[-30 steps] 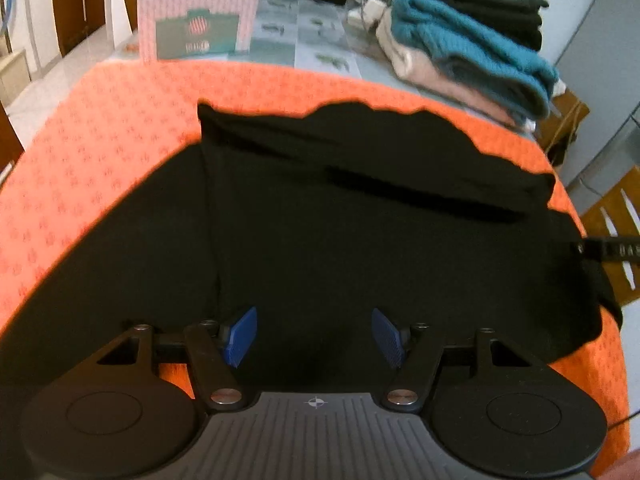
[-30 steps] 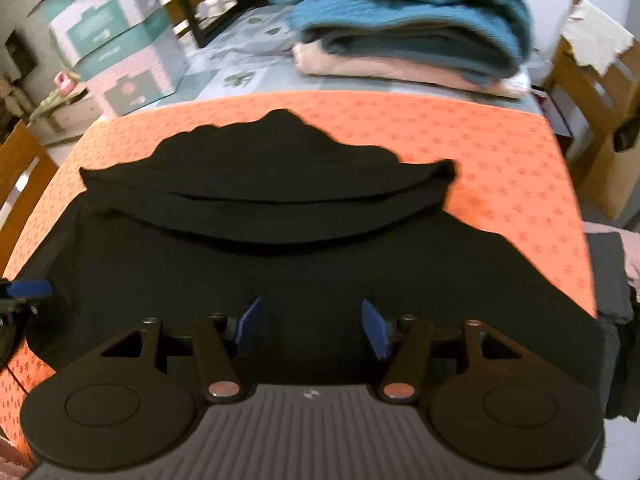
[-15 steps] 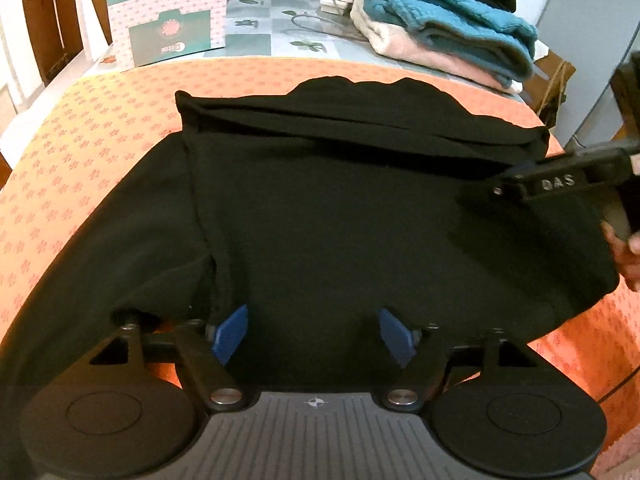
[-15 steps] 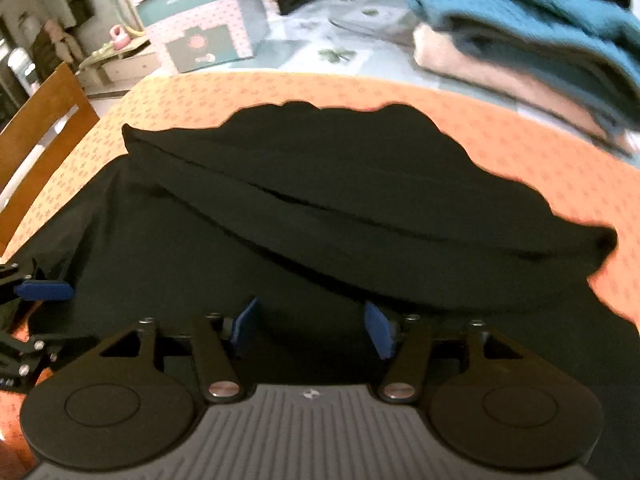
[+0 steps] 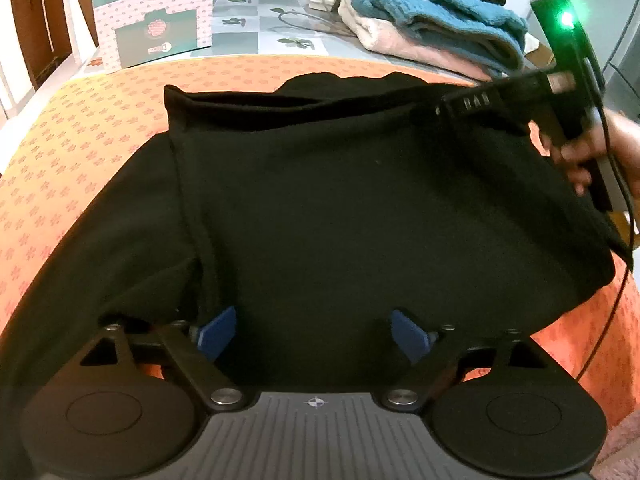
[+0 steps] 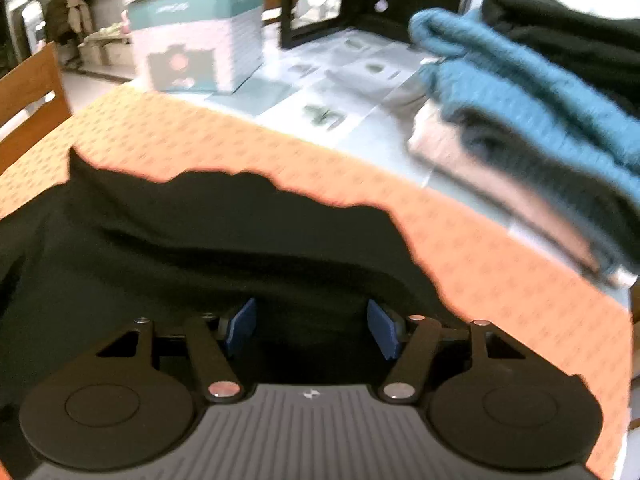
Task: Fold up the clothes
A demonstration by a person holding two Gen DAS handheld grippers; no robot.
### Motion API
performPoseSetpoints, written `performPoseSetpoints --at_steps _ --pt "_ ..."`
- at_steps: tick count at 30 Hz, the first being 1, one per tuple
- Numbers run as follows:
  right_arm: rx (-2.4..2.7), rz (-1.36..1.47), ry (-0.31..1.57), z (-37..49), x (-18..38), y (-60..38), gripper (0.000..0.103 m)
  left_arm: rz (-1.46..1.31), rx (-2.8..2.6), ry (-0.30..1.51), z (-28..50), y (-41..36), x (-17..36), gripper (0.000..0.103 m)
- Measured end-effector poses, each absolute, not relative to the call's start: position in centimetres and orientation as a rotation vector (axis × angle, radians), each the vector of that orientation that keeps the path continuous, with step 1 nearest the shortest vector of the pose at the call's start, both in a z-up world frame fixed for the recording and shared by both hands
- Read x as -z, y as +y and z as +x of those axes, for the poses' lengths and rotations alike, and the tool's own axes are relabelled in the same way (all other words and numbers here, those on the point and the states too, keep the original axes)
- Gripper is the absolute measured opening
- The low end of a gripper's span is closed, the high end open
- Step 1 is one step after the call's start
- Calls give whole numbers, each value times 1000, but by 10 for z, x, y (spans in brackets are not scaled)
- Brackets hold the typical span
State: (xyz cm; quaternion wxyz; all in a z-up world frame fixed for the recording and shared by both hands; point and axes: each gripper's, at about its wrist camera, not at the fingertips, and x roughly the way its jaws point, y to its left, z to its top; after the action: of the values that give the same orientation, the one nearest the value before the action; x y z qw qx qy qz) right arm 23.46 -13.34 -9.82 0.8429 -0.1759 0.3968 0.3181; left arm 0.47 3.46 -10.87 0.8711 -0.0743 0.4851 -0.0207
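Observation:
A black garment (image 5: 340, 208) lies spread on the orange cloth (image 5: 80, 128), its far part folded into a thick band. My left gripper (image 5: 314, 334) is open over the garment's near edge, blue pads apart with black fabric between and under them. In the left wrist view the right gripper's body (image 5: 520, 92) reaches over the garment's far right corner, held by a hand (image 5: 592, 152). In the right wrist view my right gripper (image 6: 312, 328) is open, low over the black garment (image 6: 200, 240) near its right edge by the orange cloth (image 6: 500, 272).
A stack of folded clothes (image 5: 432, 28), teal, pink and dark, sits at the back right, seen as folded clothes (image 6: 540, 120) in the right wrist view. A green and pink box (image 5: 152, 28) stands back left. A wooden chair (image 6: 28, 100) is beside the table's left.
The right gripper has swung forward and rightward to the garment's far right corner, closer to the clothes stack. The left gripper stays at the near edge, a little nearer the fabric.

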Motion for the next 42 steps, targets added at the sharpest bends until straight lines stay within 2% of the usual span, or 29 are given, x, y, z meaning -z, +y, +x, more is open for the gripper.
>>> performPoseSetpoints --at_steps 5,9,15,23,29,30,31,32,33,34,42 --pt "-682 -358 827 241 84 -141 68 -165 37 1031 10 36 107 86" --pt "-692 -348 820 245 72 -147 68 -210 6 1015 18 44 98 77" --pt "-707 -332 808 252 54 -156 68 -248 -19 931 44 50 79 71" --pt "-893 -583 833 275 88 -122 68 -155 6 903 69 31 75 68" --pt "-1037 -597 885 284 101 -118 66 -134 27 958 58 24 89 67" --pt "-1046 -577 899 286 100 -119 63 -136 28 970 55 23 92 67" --pt "-1054 -555 914 288 99 -121 50 -137 28 983 52 22 95 67" --pt "-1062 -533 929 290 98 -123 24 -139 29 995 49 21 98 67" --pt "-1067 -509 952 292 97 -125 12 -143 26 1003 46 21 100 67" --pt "-1072 -487 959 291 95 -129 7 -147 23 1010 43 21 102 67" --pt "-1070 -408 939 254 66 -162 5 -185 -10 996 33 28 96 67"
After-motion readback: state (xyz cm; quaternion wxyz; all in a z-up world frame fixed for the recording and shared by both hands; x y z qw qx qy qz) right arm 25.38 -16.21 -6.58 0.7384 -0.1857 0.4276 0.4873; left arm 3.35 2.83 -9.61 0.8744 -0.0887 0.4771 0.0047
